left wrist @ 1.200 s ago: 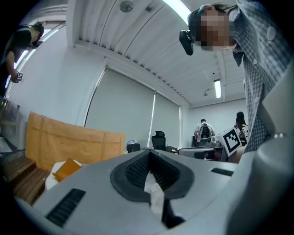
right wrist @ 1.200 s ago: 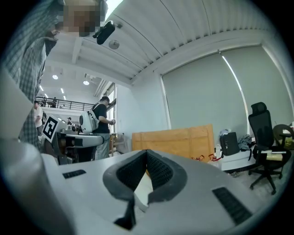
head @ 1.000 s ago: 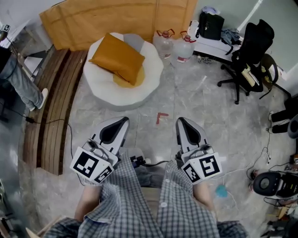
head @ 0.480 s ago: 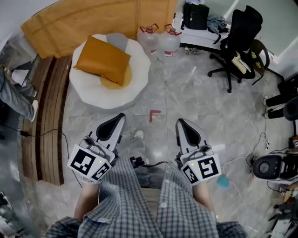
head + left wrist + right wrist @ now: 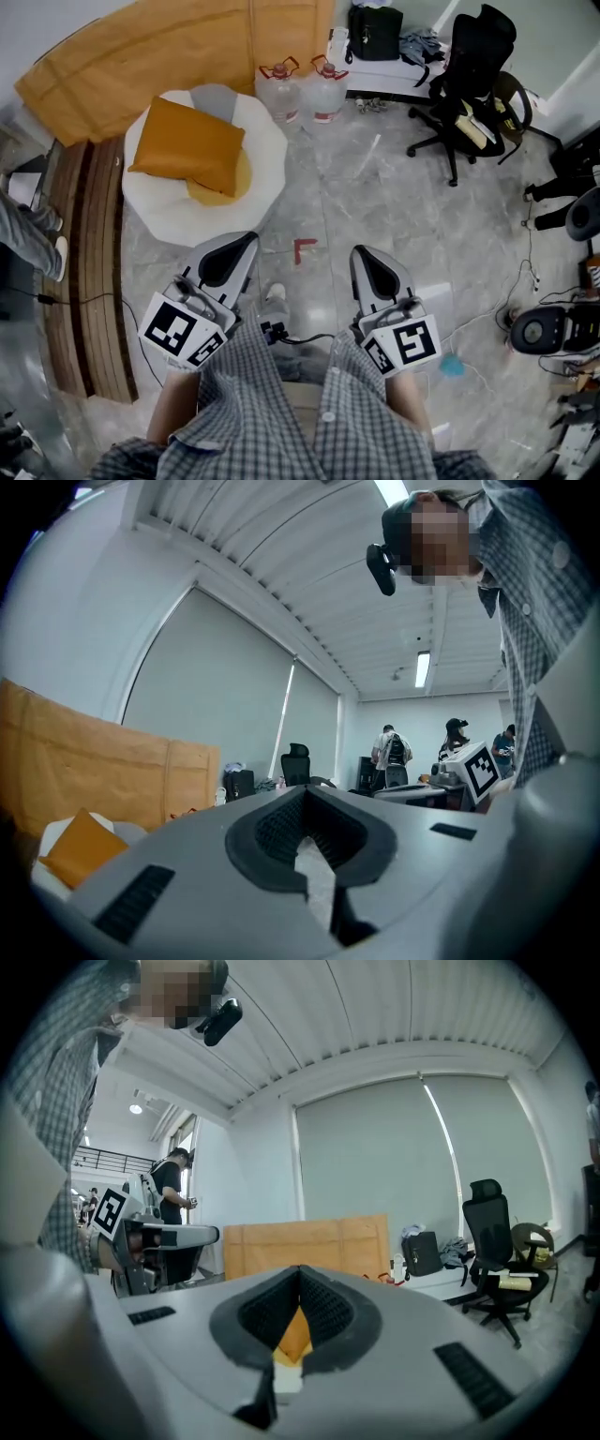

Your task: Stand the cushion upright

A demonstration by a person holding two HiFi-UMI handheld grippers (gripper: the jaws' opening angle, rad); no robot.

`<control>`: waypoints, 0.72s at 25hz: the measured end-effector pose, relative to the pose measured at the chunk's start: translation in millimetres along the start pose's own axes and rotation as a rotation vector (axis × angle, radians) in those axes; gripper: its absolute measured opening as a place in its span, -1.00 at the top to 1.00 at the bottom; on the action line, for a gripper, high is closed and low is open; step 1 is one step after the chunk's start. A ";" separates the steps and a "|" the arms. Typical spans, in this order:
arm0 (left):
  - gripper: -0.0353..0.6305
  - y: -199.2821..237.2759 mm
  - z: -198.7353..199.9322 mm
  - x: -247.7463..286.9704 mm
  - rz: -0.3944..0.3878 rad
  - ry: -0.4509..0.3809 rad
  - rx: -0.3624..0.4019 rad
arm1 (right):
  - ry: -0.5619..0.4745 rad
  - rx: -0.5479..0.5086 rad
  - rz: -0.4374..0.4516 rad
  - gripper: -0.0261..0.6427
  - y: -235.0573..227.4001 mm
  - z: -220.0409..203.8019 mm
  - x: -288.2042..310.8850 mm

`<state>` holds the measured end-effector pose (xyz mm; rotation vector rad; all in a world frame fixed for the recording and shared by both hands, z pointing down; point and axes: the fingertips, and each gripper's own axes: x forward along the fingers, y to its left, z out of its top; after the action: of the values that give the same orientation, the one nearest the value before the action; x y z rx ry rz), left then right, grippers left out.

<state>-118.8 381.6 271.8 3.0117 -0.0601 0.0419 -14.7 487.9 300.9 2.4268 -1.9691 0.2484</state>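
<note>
An orange cushion [image 5: 187,143] lies flat and tilted on a round white seat [image 5: 267,159] at the upper left of the head view. It also shows as an orange corner [image 5: 77,846] at the lower left of the left gripper view and as an orange patch [image 5: 294,1331] through the notch of the right gripper's jaws. My left gripper [image 5: 241,243] and right gripper [image 5: 362,252] are both shut and hold nothing. They point toward the seat from well short of it, side by side over the floor.
Two water bottles [image 5: 300,89] stand behind the seat, before a large brown cardboard panel [image 5: 141,52]. A wooden bench [image 5: 84,253] runs down the left. A black office chair [image 5: 473,66] stands at the upper right. A red floor mark [image 5: 303,249] lies between seat and grippers. Cables cross the floor at right.
The seat, cushion and bottles have slid left and slightly down in the head view as I moved across the floor toward them. Both grippers stay shut.
</note>
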 end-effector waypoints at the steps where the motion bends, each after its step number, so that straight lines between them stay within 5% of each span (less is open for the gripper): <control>1: 0.87 5.3 2.4 5.4 -0.013 -0.001 0.002 | -0.008 0.022 -0.004 0.90 -2.3 3.1 6.1; 18: 0.87 87.6 28.5 82.7 -0.142 -0.042 0.006 | -0.034 -0.016 -0.128 0.90 -43.4 32.1 88.1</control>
<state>-39.1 288.1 257.3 3.0143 0.1498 -0.0357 48.8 408.1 284.5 2.5505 -1.8107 0.1894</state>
